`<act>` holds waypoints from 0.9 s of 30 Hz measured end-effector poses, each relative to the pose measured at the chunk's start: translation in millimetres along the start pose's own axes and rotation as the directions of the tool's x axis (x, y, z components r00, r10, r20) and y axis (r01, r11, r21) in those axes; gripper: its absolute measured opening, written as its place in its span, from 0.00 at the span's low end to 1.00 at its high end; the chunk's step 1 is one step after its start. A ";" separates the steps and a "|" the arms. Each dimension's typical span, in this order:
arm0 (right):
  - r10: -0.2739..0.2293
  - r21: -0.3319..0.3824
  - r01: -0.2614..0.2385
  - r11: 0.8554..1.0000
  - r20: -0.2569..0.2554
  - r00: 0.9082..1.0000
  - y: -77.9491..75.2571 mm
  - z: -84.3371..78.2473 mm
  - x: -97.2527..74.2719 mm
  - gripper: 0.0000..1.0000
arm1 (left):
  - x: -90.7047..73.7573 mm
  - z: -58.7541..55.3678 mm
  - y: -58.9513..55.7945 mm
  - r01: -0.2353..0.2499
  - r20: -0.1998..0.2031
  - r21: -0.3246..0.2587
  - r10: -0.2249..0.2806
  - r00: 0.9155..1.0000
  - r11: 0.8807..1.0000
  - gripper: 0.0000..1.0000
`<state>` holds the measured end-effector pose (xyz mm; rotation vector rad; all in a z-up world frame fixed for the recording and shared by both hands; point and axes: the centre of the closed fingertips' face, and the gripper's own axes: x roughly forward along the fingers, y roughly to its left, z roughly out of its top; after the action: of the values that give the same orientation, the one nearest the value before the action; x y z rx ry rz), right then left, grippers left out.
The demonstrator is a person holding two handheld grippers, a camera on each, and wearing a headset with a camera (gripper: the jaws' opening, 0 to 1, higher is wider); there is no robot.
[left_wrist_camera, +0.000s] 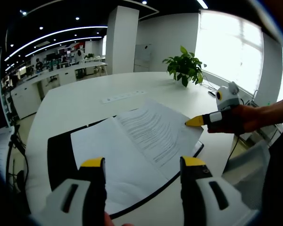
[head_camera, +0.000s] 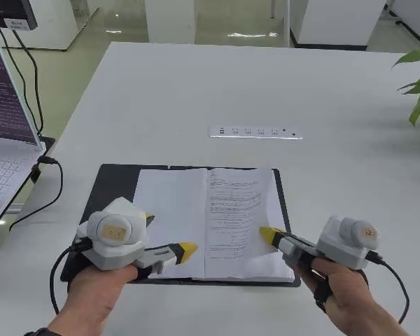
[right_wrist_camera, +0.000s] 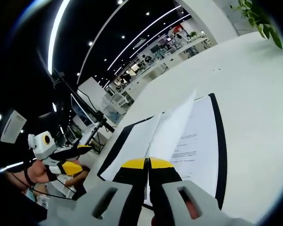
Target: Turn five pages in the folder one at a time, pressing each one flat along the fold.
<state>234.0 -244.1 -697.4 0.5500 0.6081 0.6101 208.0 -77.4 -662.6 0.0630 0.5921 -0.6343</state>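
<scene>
Pinch is what your right claw (right_wrist_camera: 147, 164) shows. Its two yellow tips meet with no gap, and the outer edge of the page (right_wrist_camera: 177, 123) runs straight into them, so I judge it closed on that one sheet. The page lifts off the stack beneath it and bows toward the fold (head_camera: 206, 210). That is likely why you hold it by the free edge rather than mid-sheet: from there it can swing over without creasing. Taking a single edge also keeps the turn to one page.

Your left claw (left_wrist_camera: 142, 165) is spread wide and holds nothing. It hangs over the left sheet (head_camera: 169, 210), near that sheet's front edge and close to the fold. As far as I can tell, it is apart from the paper. The spot makes sense as a waiting post, close enough to press along the fold once the page lands. I expect you will need to raise it clear as the page comes over.

The folder (head_camera: 110, 183) lies open and flat near the front edge of the bench (head_camera: 196, 84), square to you, with black cover showing around the paper. A laptop (head_camera: 3, 140) sits at the left edge, well apart. I cannot tell how many of the five turns are done.
</scene>
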 end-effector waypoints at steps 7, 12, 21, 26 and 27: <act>0.013 -0.015 -0.013 1.000 0.004 1.000 12.4 -0.6 6.6 0.00 | -14.5 -2.3 11.5 -0.014 0.008 0.011 0.014 1.000 1.000 0.65; 0.018 -0.015 -0.018 1.000 0.006 1.000 21.1 -1.8 9.1 0.00 | -24.2 -5.1 23.2 -0.024 0.011 0.015 0.024 1.000 1.000 0.66; 0.038 -0.019 -0.038 0.999 -0.004 0.999 40.6 -8.8 24.9 0.00 | -42.6 -14.4 41.0 -0.046 0.016 0.001 0.046 0.999 0.999 0.66; 0.062 -0.028 -0.063 0.998 -0.023 0.998 57.1 -13.6 39.4 0.00 | -52.1 -18.6 47.5 -0.056 0.023 -0.012 0.057 0.998 0.998 0.65; 0.066 -0.030 -0.067 0.997 -0.026 0.997 60.2 -14.0 41.9 0.00 | -53.1 -19.3 48.5 -0.057 0.022 -0.012 0.058 0.998 0.998 0.65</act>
<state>230.9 -170.7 -684.1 0.5363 0.6045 0.6889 191.8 -5.0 -655.9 0.0616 0.5703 -0.5750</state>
